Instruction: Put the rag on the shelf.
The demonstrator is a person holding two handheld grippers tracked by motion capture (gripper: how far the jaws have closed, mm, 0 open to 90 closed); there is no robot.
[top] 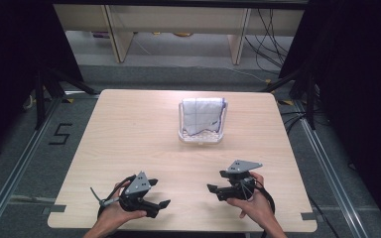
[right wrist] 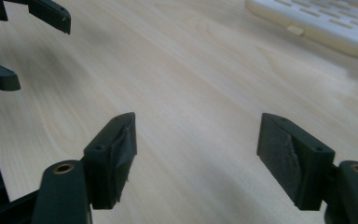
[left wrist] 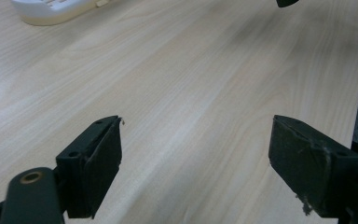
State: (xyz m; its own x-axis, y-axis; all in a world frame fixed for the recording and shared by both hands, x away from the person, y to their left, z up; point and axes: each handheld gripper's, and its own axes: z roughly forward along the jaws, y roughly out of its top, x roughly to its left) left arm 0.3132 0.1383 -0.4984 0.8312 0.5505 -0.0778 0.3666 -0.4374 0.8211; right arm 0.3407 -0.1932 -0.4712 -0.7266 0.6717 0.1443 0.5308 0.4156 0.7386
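Both grippers sit low over the near edge of the table (top: 129,144), held in the person's hands and aimed inward toward each other. The left gripper (top: 161,193) has its fingers (left wrist: 95,163) spread wide with nothing but bare wood between them; the right gripper (top: 216,184) likewise has its fingers (right wrist: 114,154) standing apart and empty.

The thing nearest to them is the white slotted basket (top: 201,137), well ahead of both sets of fingers toward the far middle of the table, with a folded white cloth (top: 202,115) with thin dark lines standing up inside it. From the left gripper view a corner of the basket (left wrist: 51,11) lies far ahead and to the left of the fingers; from the right gripper view its rim (right wrist: 326,23) lies far ahead and to the right.

The step in hand looks like the reach toward the basket and cloth. To do it well, both grippers would best turn from facing each other to facing forward, then travel with fingers kept wide. The cloth's top edge looks like the easiest place to pinch, one gripper toward each upper corner, coming in from above so the fingers clear the basket's rim. Closing on the basket's wall along with the cloth could drag the light basket along.
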